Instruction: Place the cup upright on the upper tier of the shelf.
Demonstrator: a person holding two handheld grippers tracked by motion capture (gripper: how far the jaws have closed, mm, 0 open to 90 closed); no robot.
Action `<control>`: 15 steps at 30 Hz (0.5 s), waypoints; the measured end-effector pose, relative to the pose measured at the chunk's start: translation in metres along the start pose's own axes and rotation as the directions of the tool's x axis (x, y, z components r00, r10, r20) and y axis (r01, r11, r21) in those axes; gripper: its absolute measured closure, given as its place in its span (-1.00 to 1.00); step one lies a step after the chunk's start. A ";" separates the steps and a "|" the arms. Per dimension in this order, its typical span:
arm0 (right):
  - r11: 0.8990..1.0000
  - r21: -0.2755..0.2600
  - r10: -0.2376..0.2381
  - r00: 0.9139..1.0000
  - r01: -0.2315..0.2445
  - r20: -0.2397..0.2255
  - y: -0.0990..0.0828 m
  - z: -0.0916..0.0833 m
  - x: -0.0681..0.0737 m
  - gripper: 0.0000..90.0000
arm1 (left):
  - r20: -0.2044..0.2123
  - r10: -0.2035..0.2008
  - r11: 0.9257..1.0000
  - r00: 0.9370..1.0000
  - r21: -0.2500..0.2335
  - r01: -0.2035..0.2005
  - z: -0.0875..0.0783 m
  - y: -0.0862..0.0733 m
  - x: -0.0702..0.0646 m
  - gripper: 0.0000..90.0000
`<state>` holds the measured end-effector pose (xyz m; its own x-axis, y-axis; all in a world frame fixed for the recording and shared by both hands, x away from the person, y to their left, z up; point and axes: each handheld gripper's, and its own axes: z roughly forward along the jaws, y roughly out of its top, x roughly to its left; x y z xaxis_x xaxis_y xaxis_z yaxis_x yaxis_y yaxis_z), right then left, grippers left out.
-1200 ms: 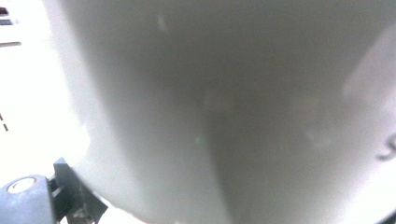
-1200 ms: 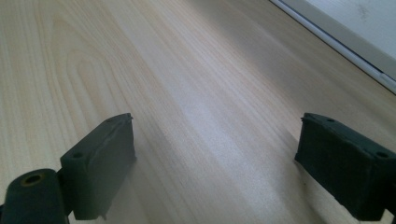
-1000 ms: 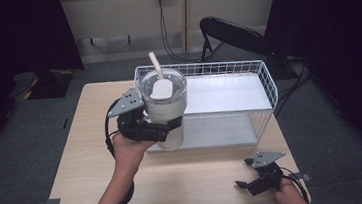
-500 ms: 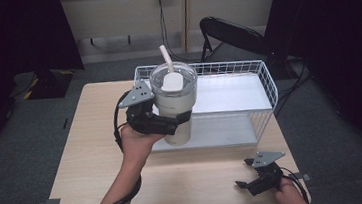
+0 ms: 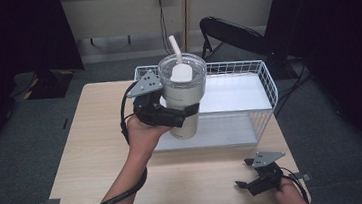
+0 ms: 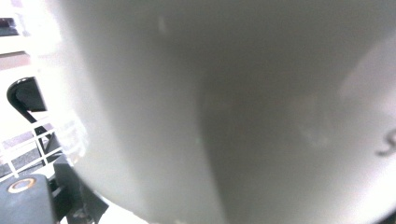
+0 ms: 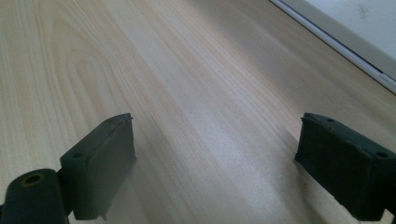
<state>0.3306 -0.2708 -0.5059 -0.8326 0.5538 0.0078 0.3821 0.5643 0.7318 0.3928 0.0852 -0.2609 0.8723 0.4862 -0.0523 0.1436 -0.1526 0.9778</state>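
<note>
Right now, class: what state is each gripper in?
Left gripper: shut on the tumbler, held up at the wire basket.
Right gripper: open, holding nothing, low over the table.

The left claw (image 5: 182, 114) is matte black, topped by a grey three-cornered plate, with a black cable looping from its body along the bare forearm. The right claw (image 5: 246, 183) matches it: black body, grey plate, thin trailing cable. Its two pads (image 7: 100, 161) are dark, blocky, with small round holes.
</note>
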 end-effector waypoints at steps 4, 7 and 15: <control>1.000 0.000 0.000 1.000 0.000 0.000 0.000 0.000 0.000 -0.76 | 0.003 -0.002 1.000 1.000 -0.003 0.002 0.005 0.004 0.001 -0.84; 1.000 0.000 0.000 1.000 0.000 0.000 0.000 0.000 0.000 -0.77 | 0.005 -0.004 1.000 1.000 -0.004 0.004 0.007 0.006 0.001 -0.83; 1.000 0.000 0.000 1.000 0.000 0.000 0.000 0.000 0.000 -0.77 | 0.013 0.002 1.000 1.000 -0.009 -0.001 0.014 0.020 0.002 -0.83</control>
<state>0.3307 -0.2708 -0.5058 -0.8327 0.5537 0.0080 0.3823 0.5643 0.7318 0.4039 0.0706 -0.2445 0.8786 0.4745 -0.0534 0.1383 -0.1460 0.9796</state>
